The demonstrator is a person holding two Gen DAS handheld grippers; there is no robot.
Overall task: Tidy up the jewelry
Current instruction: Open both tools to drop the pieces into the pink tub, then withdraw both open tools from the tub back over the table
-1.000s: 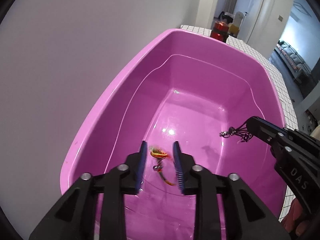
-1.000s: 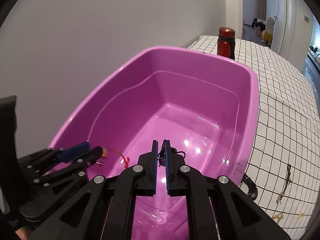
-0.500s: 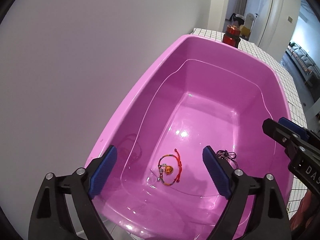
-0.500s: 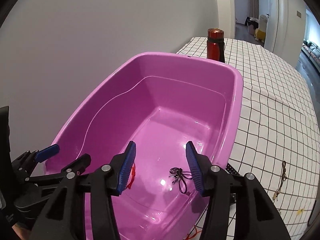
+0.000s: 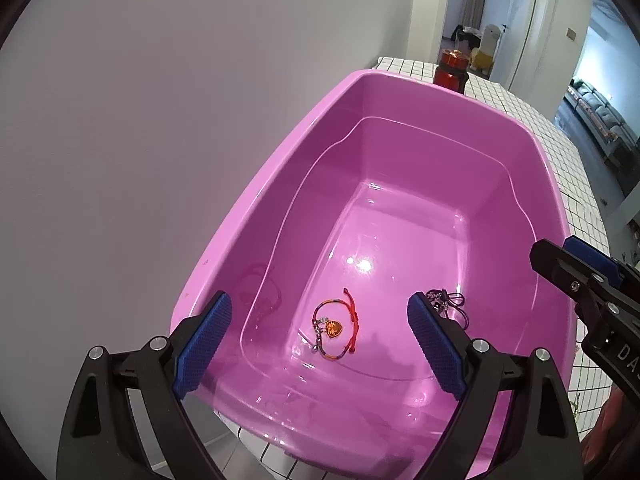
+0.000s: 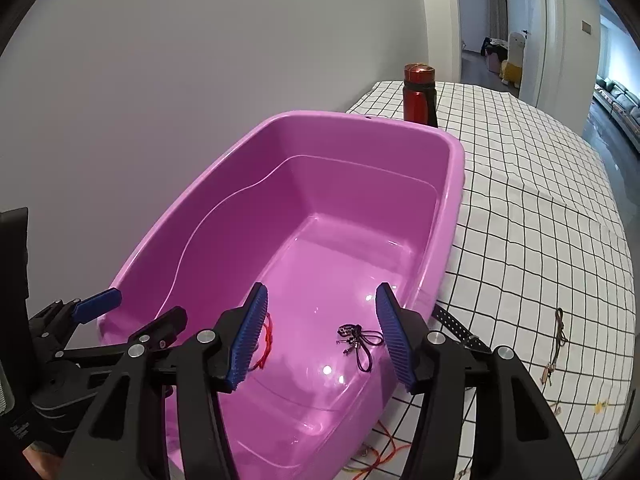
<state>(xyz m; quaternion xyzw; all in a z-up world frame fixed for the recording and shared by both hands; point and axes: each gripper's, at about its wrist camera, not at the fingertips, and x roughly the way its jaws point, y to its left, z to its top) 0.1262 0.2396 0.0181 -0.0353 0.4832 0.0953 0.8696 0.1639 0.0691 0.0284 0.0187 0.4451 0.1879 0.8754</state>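
With both the left gripper (image 5: pixel 318 342) and right gripper (image 6: pixel 322 332) released, the right's jaws still widening, the bracelets (image 5: pixel 336 330) in the tub (image 5: pixel 260 184) may tangle.

The tub (image 6: pixel 448 208) is glossy pink-purple. In it lie a red-and-multicolour bracelet (image 5: pixel 340 330) with an orange heart charm, and a black cord piece (image 6: pixel 358 340). Both tongs (image 5: pixel 320 340) (image 6: pixel 322 338) are black with blue pads. The counter (image 6: pixel 540 220) wears white cloth with a black grid. The bottle (image 6: pixel 418 94) is red. The wall (image 6: pixel 200 60) is plain grey-white.
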